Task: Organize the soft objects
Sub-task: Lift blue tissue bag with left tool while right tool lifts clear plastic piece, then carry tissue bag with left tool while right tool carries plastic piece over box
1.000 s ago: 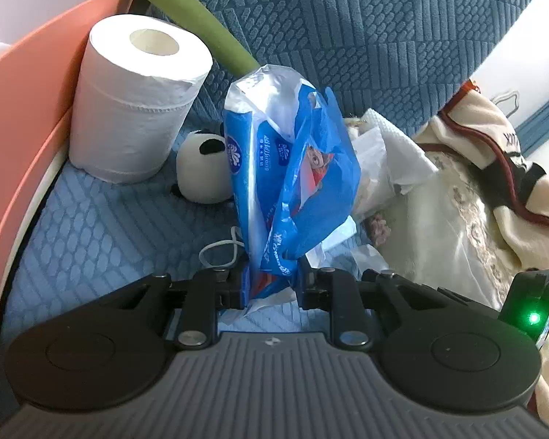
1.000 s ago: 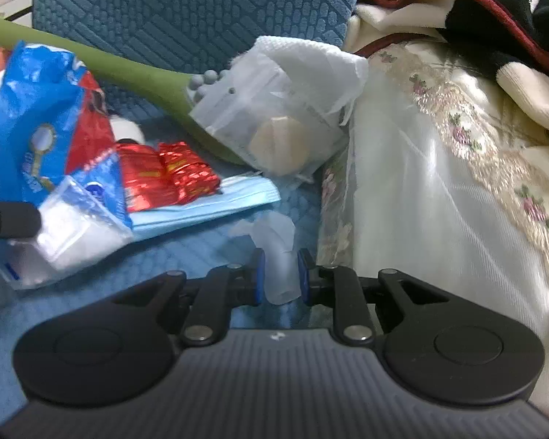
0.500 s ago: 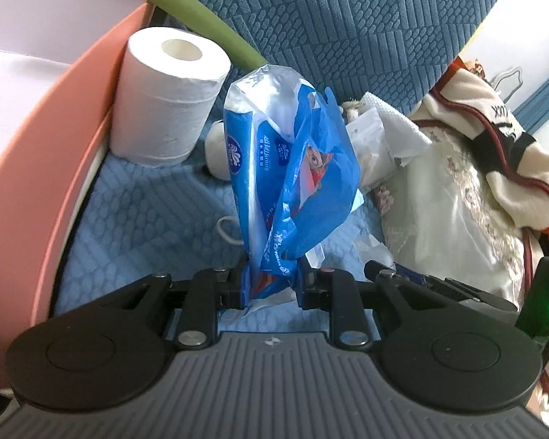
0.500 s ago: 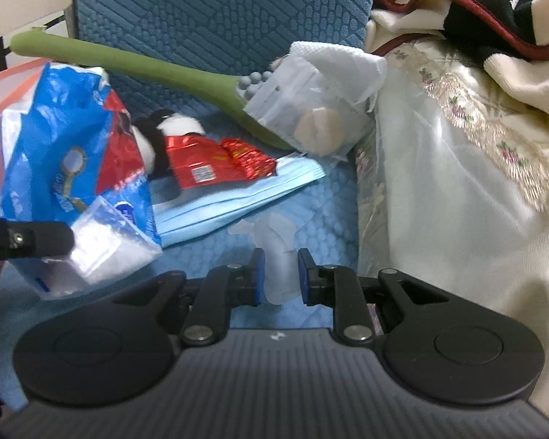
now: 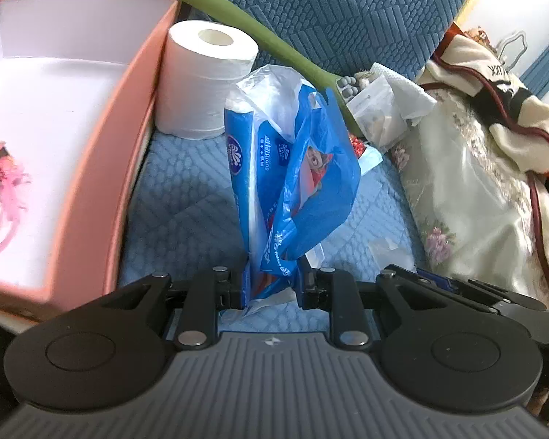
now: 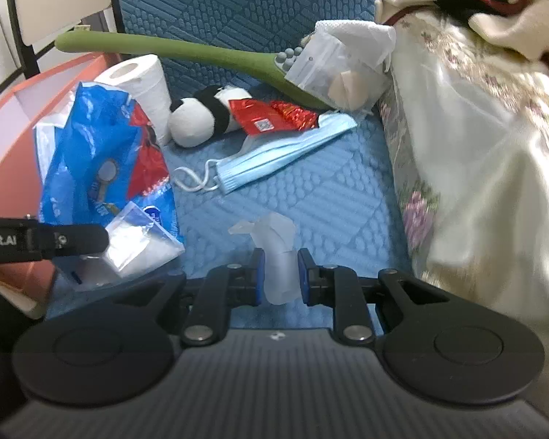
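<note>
My left gripper [image 5: 271,285] is shut on a blue and white tissue pack wrapper [image 5: 289,183] and holds it upright above the blue cushion; the wrapper also shows in the right wrist view [image 6: 102,175]. My right gripper [image 6: 278,274] is shut on a small translucent plastic piece [image 6: 274,252]. A toilet paper roll [image 5: 205,80] stands beside a pink box [image 5: 102,168] at the left. A panda plush [image 6: 201,120], a red packet [image 6: 271,117] and a blue face mask [image 6: 274,157] lie on the cushion.
A green long-handled massager [image 6: 186,51] leans across the back. A clear bag with a white tissue [image 6: 344,66] rests on it. A cream embroidered cloth [image 6: 475,146] fills the right. A pink ornament [image 5: 3,183] lies in the box.
Both grippers have pulled back and up with their loads. The pink box has come far into the left wrist view, and the panda and toilet roll now show in the right wrist view.
</note>
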A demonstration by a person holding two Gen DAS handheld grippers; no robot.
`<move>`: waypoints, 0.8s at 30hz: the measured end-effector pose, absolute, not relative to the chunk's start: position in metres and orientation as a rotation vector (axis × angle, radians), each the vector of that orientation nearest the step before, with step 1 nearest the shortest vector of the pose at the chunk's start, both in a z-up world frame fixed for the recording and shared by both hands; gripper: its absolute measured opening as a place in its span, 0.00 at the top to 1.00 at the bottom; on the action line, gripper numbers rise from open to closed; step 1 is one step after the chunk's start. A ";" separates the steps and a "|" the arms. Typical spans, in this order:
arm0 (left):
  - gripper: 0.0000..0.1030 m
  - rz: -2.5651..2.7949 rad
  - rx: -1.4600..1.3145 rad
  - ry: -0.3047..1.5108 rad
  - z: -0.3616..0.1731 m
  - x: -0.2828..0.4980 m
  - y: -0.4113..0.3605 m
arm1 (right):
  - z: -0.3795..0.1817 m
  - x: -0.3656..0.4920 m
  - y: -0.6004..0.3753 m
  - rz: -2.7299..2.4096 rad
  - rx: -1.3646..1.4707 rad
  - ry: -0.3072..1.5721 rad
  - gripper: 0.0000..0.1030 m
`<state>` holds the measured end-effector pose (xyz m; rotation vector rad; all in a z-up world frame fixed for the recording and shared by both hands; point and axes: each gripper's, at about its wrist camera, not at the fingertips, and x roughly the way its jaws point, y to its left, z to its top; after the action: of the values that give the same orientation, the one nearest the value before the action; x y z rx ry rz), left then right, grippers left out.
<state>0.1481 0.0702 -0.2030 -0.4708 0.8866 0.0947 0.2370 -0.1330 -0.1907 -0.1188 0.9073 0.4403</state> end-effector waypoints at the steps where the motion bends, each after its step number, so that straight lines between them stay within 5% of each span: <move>1: 0.75 0.097 -0.462 0.887 -0.201 0.145 0.070 | -0.191 0.234 -0.133 0.443 -0.115 0.910 0.78; 24: 0.75 0.066 -0.352 0.899 -0.154 0.094 0.070 | -0.154 0.190 -0.126 0.497 -0.061 0.939 0.78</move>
<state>0.0939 0.0697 -0.1543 -0.3516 0.8990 0.0662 0.1902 -0.1265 -0.1539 -0.0609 0.9390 0.4967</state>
